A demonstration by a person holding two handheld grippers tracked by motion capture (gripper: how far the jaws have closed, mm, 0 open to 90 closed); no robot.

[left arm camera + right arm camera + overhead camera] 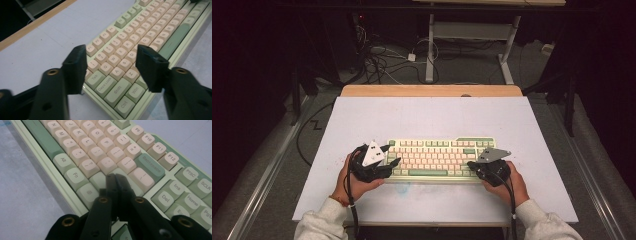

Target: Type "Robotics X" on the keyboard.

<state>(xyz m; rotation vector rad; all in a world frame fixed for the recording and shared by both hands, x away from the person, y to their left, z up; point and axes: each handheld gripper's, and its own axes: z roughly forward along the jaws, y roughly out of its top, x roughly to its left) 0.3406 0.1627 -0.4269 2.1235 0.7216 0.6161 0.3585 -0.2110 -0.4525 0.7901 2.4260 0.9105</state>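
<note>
A pale green keyboard (439, 157) with cream and green keys lies on the white tabletop (427, 115), near its front. My left gripper (392, 154) hovers at the keyboard's left end. In the left gripper view the left gripper (111, 67) is open, its jaws spread above the Q, A and Z keys of the keyboard (140, 32) with nothing between them. My right gripper (470, 164) is at the right end. In the right gripper view the right gripper (115, 178) is shut, its tips over a pale green key of the keyboard (100, 147) beside Fn; whether they touch it I cannot tell.
The white top rests on a wooden table whose far edge (432, 90) shows behind it. Bare white surface lies beyond and on both sides of the keyboard. On the floor behind are tangled cables (382, 55) and the white legs of another desk (429, 50).
</note>
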